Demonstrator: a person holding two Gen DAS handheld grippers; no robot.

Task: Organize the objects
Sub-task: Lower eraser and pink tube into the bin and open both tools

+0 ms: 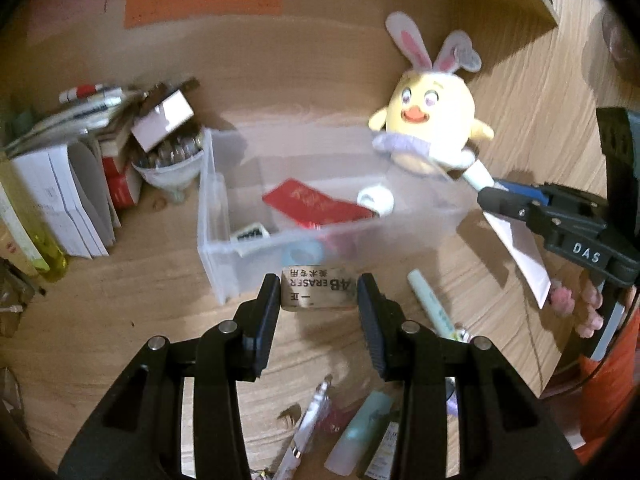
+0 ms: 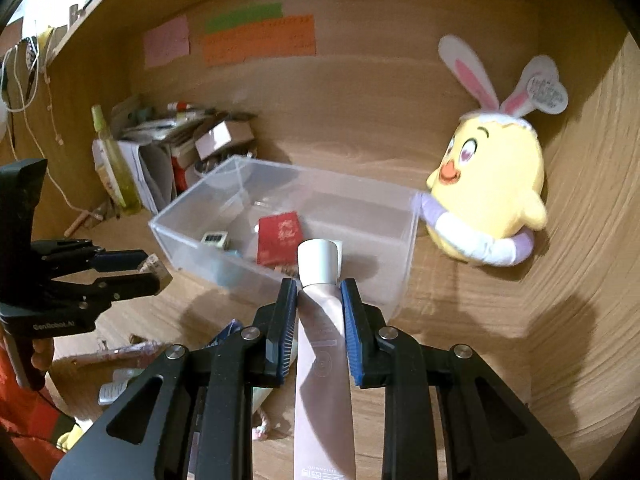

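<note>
My left gripper (image 1: 319, 292) is shut on a tan 4B eraser (image 1: 319, 290) and holds it above the desk, just in front of the clear plastic bin (image 1: 212, 216). My right gripper (image 2: 319, 286) is shut on a pinkish-white tube (image 2: 322, 320) with a white cap, held at the bin's (image 2: 408, 240) near right side. The bin holds a red packet (image 1: 316, 204), a white tape roll (image 1: 376, 200) and a small black-and-white item (image 1: 250, 234). In the left wrist view the right gripper (image 1: 490, 196) shows at the right with the tube (image 1: 516, 244). In the right wrist view the left gripper (image 2: 156, 270) shows at the left with the eraser (image 2: 154, 264).
A yellow chick plush with rabbit ears (image 1: 432, 124) leans right of the bin. Books and papers (image 1: 68, 184), a bowl of small items (image 1: 168, 160) and a yellow-green bottle (image 2: 114, 164) stand at the left. Pens and tubes (image 1: 360, 428) lie on the desk below my left gripper.
</note>
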